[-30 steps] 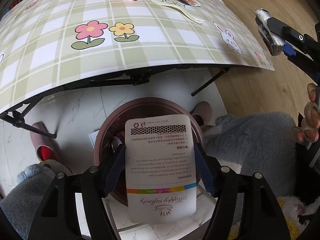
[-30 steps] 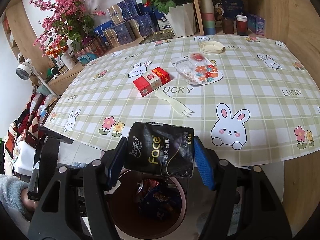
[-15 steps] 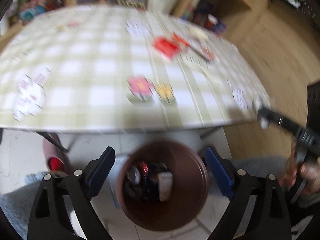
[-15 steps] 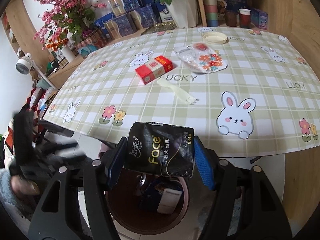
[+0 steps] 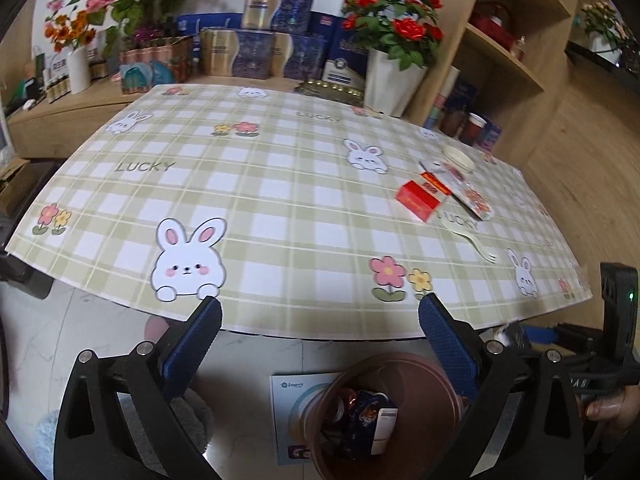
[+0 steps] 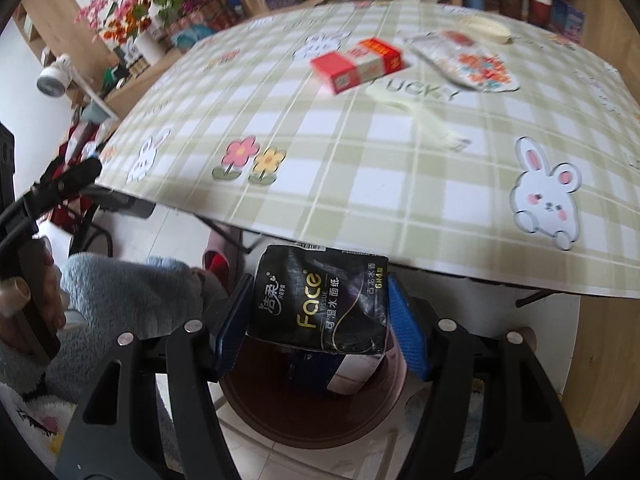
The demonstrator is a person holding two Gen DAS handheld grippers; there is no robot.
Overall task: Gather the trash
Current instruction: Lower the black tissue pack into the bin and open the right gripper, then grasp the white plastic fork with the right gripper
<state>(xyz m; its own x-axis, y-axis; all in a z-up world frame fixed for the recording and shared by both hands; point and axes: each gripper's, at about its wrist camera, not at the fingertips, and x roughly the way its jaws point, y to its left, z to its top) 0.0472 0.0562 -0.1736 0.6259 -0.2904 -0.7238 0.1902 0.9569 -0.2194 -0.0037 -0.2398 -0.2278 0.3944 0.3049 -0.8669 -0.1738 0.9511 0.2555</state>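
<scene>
In the left wrist view the left gripper point(image 5: 319, 320) has its blue-padded fingers point(image 5: 192, 344) spread wide with nothing between them; they frame the near edge of the checked surface point(image 5: 280, 200) in the middle of the frame. A second ago these fingers pinched a white printed packet over the bin; that packet now seems to lie inside the brown trash bin point(image 5: 404, 364), which sits at the lower centre-right of the frame on the tiled floor, below and between the fingertips, with cans and wrappers in it. Further right on the surface lie a red cigarette box point(image 5: 420, 200), just beside it a flowered plastic wrapper point(image 5: 472, 200), and lower right of the box a pale plastic fork point(image 5: 472, 242). In the right wrist view the left hand point(image 6: 24, 312) shows at the left edge of the frame, gripping its tool handle. At the lower centre the right gripper point(image 6: 320, 308) pinches a black tissue pack point(image 6: 320, 300) crosswise between its fingers point(image 6: 404, 324), the pack filling the gap, as it did a second ago. The pack hangs directly over the trash bin point(image 6: 280, 428), whose rim curves beneath it, and just under the near edge of the surface point(image 6: 400, 168); earlier that edge lay higher in the frame. In the upper centre-right of this view sit the cigarette box point(image 6: 356, 64), the fork point(image 6: 424, 120) and the wrapper point(image 6: 472, 64), blurred.
</scene>
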